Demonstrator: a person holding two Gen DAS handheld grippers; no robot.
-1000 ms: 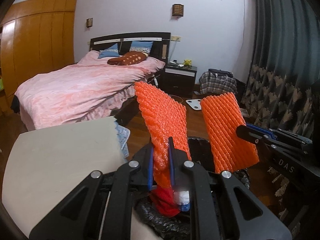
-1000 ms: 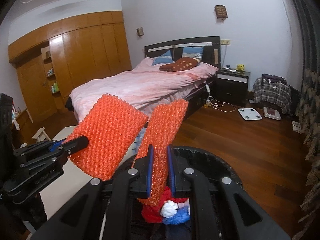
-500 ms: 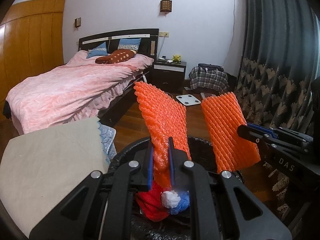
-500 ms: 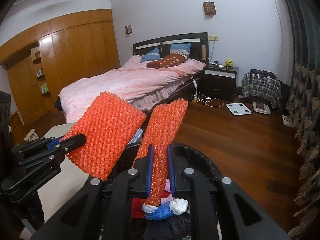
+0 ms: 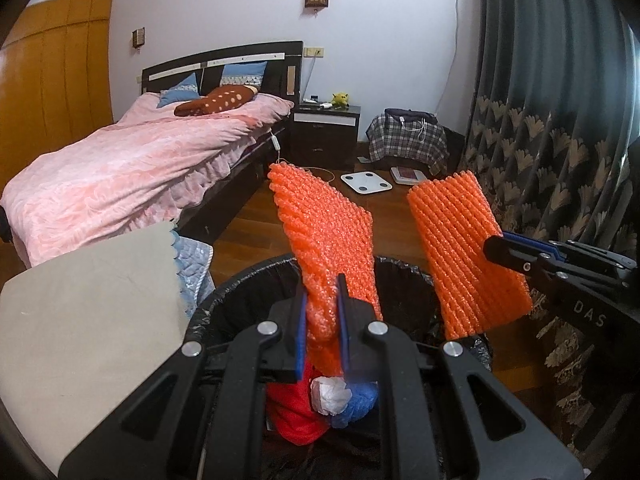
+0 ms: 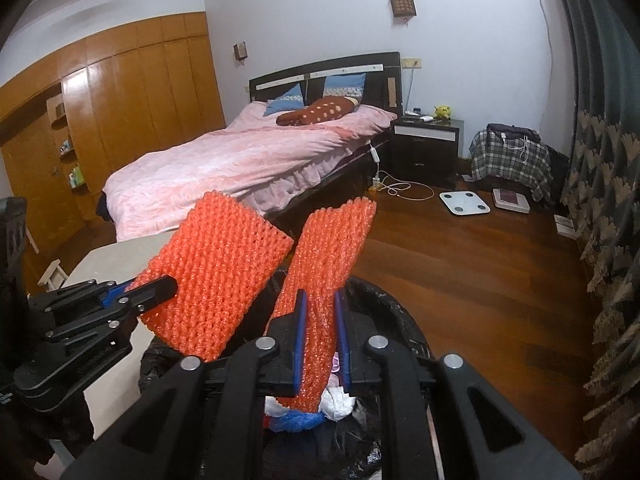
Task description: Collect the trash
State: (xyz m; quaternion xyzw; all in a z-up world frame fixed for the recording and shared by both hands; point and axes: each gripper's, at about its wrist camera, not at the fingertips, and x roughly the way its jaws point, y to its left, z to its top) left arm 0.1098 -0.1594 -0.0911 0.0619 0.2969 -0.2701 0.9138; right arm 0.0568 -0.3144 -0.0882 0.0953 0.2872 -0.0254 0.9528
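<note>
2 orange foam nets hang over a black-lined trash bin in a bedroom. The left gripper has its jaws closed on the first foam net, while the right gripper clamps the second foam net; each net's lower end dips toward the bin's mouth. Inside the bin lie red, white and blue scraps. A beige table stands just beside the bin, with a pink-covered bed and a white scale on the wood floor beyond.
</note>
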